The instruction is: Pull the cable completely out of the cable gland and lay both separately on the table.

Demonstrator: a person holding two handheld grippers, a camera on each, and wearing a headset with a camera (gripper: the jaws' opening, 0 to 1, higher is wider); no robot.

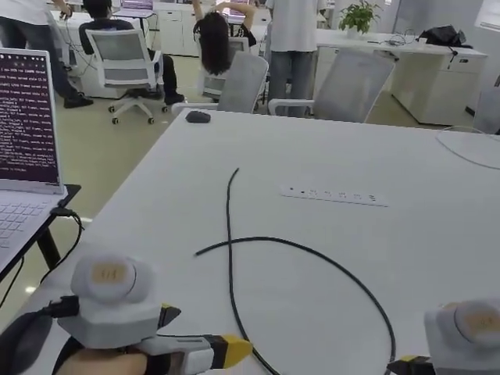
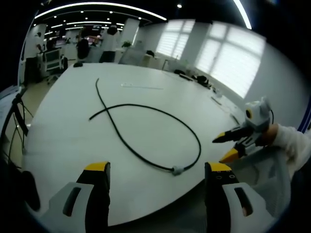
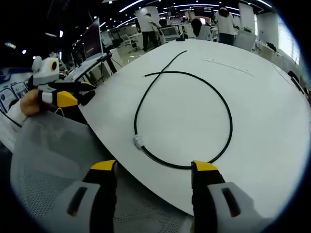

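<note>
A long black cable (image 1: pixel 230 273) lies in a loose loop on the white table (image 1: pixel 351 250), crossing over itself near the middle. Its small pale cable gland (image 2: pixel 177 170) (image 3: pixel 138 141) sits on the cable near the table's front edge, between both grippers. My left gripper (image 2: pixel 158 169) is open and empty, a short way short of the gland; in the head view it (image 1: pixel 207 332) hovers at the bottom left. My right gripper (image 3: pixel 154 166) is open too, just before the table edge, with the cable (image 3: pixel 138 107) ahead. A tip of it (image 1: pixel 406 364) shows bottom right.
A white power strip (image 1: pixel 334 196) lies beyond the loop. An open laptop (image 1: pixel 23 133) stands on a stand at the left. A dark mouse (image 1: pixel 198 117) rests at the far edge. Office chairs and people are behind. A mesh chair (image 3: pixel 58 160) is under the front edge.
</note>
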